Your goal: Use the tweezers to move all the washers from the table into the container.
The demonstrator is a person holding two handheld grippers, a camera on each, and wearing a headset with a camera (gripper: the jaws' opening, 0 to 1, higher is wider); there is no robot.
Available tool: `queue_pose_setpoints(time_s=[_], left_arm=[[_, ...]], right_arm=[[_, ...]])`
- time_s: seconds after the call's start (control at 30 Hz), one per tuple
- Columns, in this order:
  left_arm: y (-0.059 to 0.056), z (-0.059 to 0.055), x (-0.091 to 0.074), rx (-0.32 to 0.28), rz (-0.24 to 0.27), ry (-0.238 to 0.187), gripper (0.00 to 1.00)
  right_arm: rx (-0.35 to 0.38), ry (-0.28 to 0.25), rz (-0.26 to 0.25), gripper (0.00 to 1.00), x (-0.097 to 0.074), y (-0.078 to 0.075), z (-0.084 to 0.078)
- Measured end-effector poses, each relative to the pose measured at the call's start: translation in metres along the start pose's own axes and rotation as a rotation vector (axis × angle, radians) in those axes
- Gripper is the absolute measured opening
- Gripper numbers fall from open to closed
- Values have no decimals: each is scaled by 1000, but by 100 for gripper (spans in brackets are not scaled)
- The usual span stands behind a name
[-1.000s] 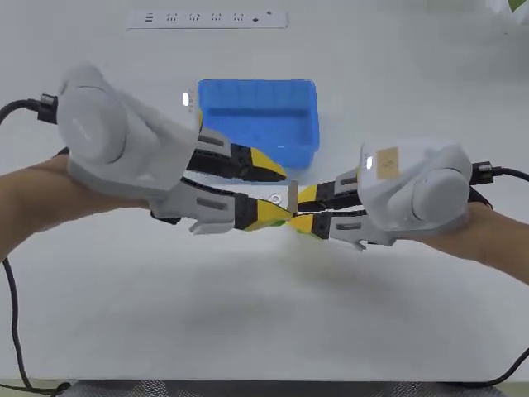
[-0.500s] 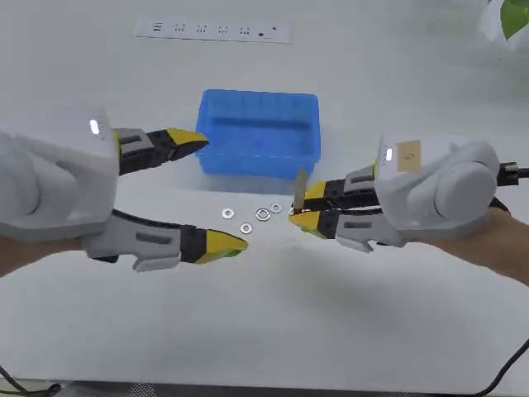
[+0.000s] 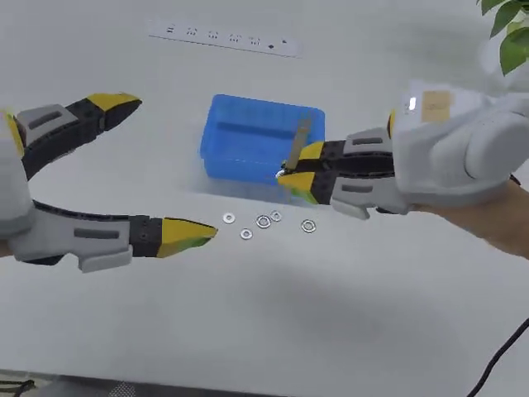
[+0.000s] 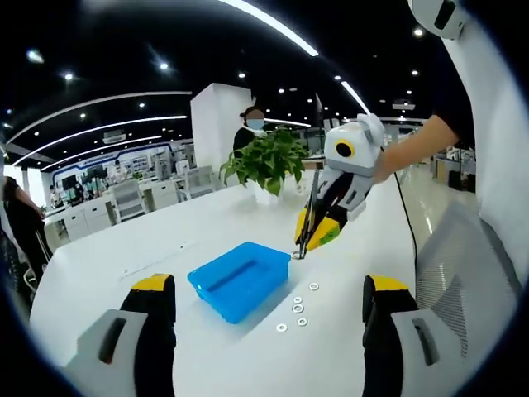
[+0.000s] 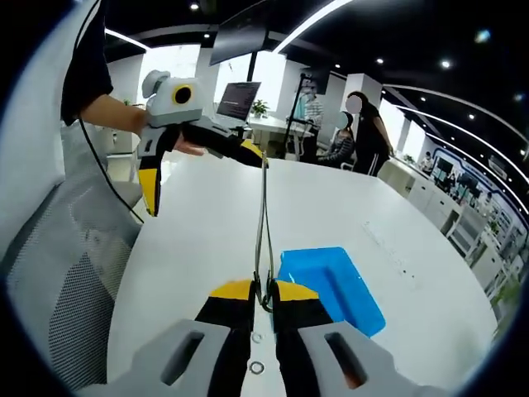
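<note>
Clamping the tweezers (image 3: 299,141), the right gripper (image 3: 296,169) hung at the blue container's (image 3: 240,165) front edge, whether the tips pinched a washer being unclear, while five washers (image 3: 263,221) lay just in front of that container and the left gripper (image 3: 171,167) gaped empty beside it.

Long white plastic power strip (image 3: 234,40) flat on smooth white tabletop (image 3: 273,314), far side; green leafy plant (image 3: 506,23) at corner; thin black cable (image 3: 499,365) near edge.

White desk (image 3: 347,314), blue container (image 3: 258,132) sitting on it, five loose washers (image 3: 263,222) scattered just in front of the container, white power strip (image 3: 223,39) well behind the container
</note>
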State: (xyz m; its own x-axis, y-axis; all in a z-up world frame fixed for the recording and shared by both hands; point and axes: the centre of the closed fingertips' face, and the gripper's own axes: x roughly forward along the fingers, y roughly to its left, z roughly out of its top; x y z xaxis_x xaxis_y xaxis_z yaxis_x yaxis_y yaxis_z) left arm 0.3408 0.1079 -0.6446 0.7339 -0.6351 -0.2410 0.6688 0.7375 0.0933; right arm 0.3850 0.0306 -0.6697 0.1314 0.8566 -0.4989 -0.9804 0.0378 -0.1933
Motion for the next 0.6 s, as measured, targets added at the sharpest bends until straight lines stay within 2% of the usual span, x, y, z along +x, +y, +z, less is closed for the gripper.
queue_pose_setpoints(time_s=[0.13,0.3,0.43,0.6], left_arm=[[-1,-9,-7,-15,-7,14,99],[-5,-18,-14,-54,-31,22,100],[-3,-25,-17,-59,-30,43,100],[-2,-26,-15,-71,-15,22,100]], right_arm=[[-10,-18,-9,9,7,-20,10],[-27,-4,-13,9,23,-45,6],[-5,12,-6,9,40,-61,-6],[28,29,-1,9,63,-78,-29]])
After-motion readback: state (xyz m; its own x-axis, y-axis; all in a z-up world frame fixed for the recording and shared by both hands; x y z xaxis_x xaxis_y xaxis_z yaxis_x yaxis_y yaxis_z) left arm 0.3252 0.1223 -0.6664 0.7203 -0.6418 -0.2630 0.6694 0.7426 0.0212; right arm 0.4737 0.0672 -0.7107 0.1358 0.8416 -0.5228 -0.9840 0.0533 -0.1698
